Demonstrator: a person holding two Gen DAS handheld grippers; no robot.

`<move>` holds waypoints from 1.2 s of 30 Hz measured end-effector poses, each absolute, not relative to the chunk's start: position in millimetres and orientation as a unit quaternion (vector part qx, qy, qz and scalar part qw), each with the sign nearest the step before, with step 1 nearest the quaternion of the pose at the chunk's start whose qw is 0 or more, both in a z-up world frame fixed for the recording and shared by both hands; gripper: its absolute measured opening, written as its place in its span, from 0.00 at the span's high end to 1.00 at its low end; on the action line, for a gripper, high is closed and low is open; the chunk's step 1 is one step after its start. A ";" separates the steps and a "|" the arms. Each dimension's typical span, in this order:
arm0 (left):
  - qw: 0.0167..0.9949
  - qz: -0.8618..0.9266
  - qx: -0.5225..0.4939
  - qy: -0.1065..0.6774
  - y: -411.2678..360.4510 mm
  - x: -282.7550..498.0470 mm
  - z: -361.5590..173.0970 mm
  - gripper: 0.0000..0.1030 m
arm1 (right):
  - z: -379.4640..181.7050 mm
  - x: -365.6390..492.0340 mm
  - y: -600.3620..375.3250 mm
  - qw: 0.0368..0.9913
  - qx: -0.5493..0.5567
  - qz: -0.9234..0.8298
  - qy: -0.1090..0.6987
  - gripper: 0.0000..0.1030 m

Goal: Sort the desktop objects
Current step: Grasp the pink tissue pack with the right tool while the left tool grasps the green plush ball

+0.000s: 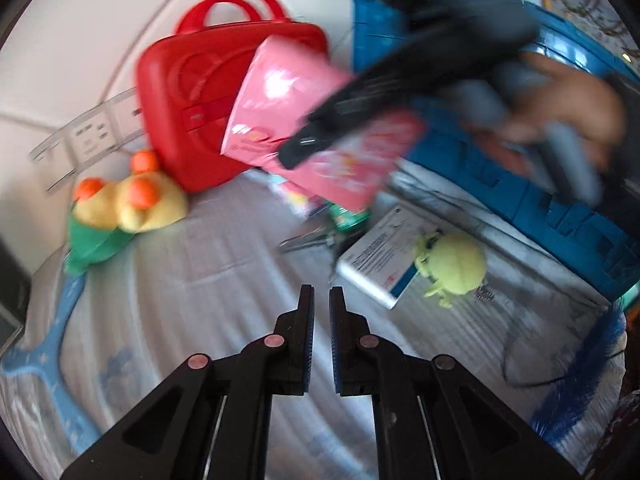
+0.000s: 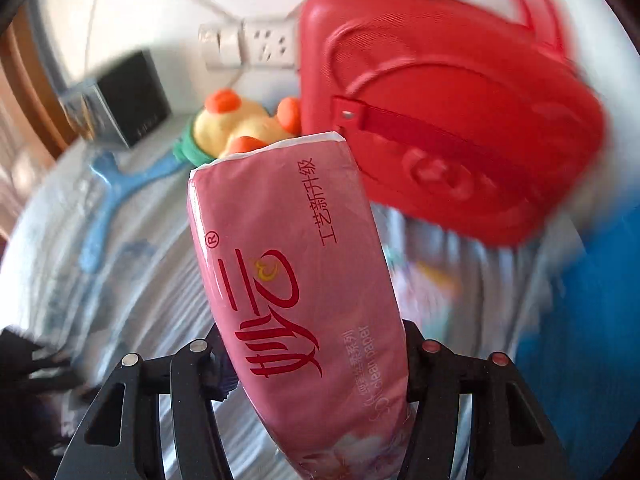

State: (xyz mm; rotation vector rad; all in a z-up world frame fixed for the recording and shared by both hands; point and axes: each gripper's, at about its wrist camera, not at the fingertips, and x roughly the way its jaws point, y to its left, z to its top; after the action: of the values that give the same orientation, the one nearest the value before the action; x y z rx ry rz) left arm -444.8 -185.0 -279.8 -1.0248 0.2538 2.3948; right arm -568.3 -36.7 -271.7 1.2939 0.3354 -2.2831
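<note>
Fingers of the left gripper (image 1: 321, 304) stand nearly together with a narrow gap and nothing between them, over the pale striped tablecloth (image 1: 208, 280). Ahead in this view, the right gripper (image 1: 296, 152) carries a pink tissue pack (image 1: 280, 112) in the air in front of the red plastic case (image 1: 192, 100). On the cloth lie one yellow plush toy with orange knobs (image 1: 128, 200), one green plush monster (image 1: 456, 264), one white booklet (image 1: 384, 256), one blue plastic tool (image 1: 52, 344) and one blue crate (image 1: 560, 208).

From the right wrist, the tissue pack (image 2: 296, 280) is clamped low down between the jaws, most of its length sticking out forward. That soft, slick wrapper could slide or sag out during a fast swing; the blur suggests quick motion. It could also knock the one red case (image 2: 448, 120), which is near.
</note>
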 end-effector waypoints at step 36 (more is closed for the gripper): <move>0.165 0.867 -0.435 0.177 3.4 -455.1 -361.6 0.11 | -240.2 -228.3 95.3 0.238 0.475 -0.847 0.011 0.43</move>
State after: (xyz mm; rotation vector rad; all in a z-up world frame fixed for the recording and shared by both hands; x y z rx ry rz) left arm -455.1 3.4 -361.6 -1.2405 0.5048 2.4712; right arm -228.3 95.3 -240.2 1.3019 0.0297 -2.3198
